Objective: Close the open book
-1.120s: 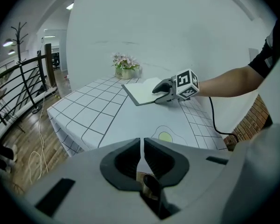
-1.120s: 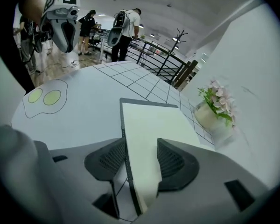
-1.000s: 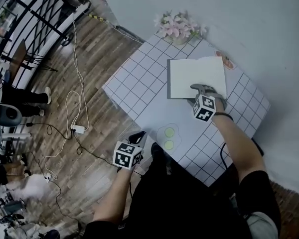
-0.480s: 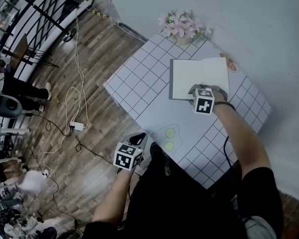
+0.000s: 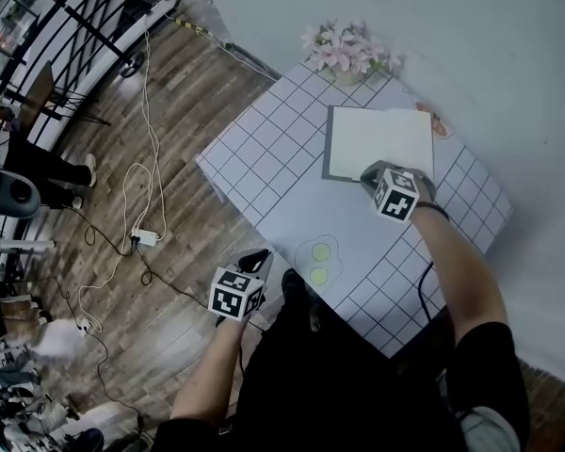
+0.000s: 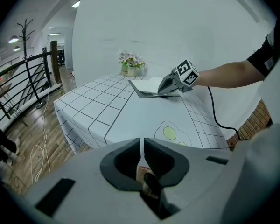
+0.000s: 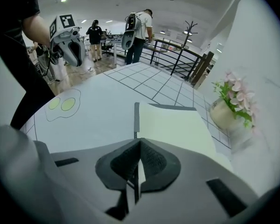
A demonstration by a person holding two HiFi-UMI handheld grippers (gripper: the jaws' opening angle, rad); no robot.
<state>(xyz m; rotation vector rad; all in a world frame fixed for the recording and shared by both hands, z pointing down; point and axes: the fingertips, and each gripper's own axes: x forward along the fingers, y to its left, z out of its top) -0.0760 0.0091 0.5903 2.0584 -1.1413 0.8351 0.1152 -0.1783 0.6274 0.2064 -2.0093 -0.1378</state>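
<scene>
The open book [image 5: 377, 144] lies flat on the checked table [image 5: 254, 153], just beside the flower pot [image 5: 344, 56], pale page up, with a grey strip of cover along one side. The right gripper [image 5: 370, 174] sits at the book's edge farthest from the pot, its jaws pressed together on that thin edge (a white leaf shows between the pads). The left gripper [image 5: 256, 260] hangs well apart from the pot, off the table's side and over the wooden floor [image 5: 122, 139]. Its jaws are drawn together with nothing between them.
</scene>
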